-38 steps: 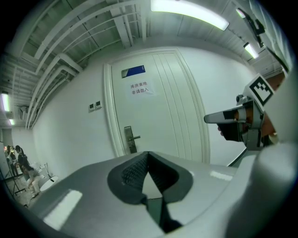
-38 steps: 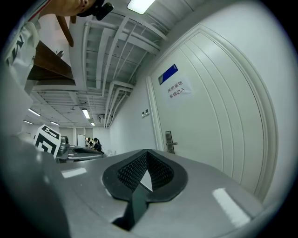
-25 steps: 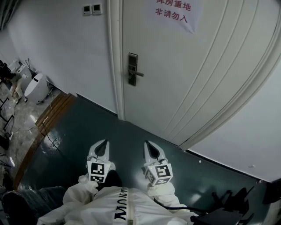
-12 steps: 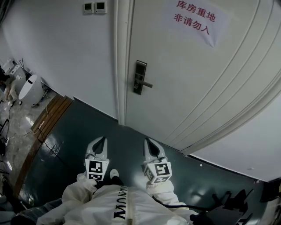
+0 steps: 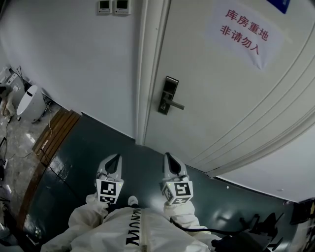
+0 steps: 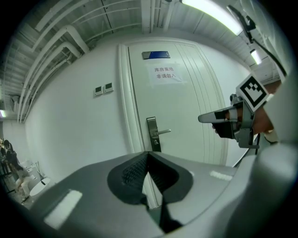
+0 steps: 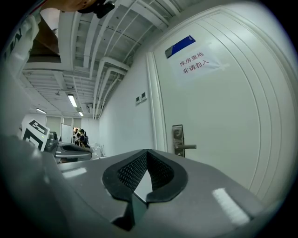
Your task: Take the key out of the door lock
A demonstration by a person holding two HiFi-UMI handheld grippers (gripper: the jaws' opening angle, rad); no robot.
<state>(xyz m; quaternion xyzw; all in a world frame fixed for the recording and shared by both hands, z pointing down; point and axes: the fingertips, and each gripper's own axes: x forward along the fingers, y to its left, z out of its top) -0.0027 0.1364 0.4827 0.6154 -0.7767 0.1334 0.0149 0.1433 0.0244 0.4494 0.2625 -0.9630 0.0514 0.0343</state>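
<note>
Head view: both grippers held low in front of the person, side by side, pointing at the door point(image 5: 231, 98). Left gripper point(image 5: 115, 158) fingers closed, nothing in them; right gripper point(image 5: 169, 157) same, shut and empty. Lock plate point(image 5: 169, 95) w/ lever handle point(image 5: 178, 105) sits on the door's left edge, well apart from both. Key's too small to make out, tbh. Paper sign point(image 5: 244, 33) w/ red print higher up, wall switches point(image 5: 112, 6) to the left.

Left gripper view: jaws together, nothing btwn them; lock straight ahead, far off, right gripper at right.

Right gripper view: jaws together, empty; lock plate ahead, slightly right, left gripper at far left.
</note>
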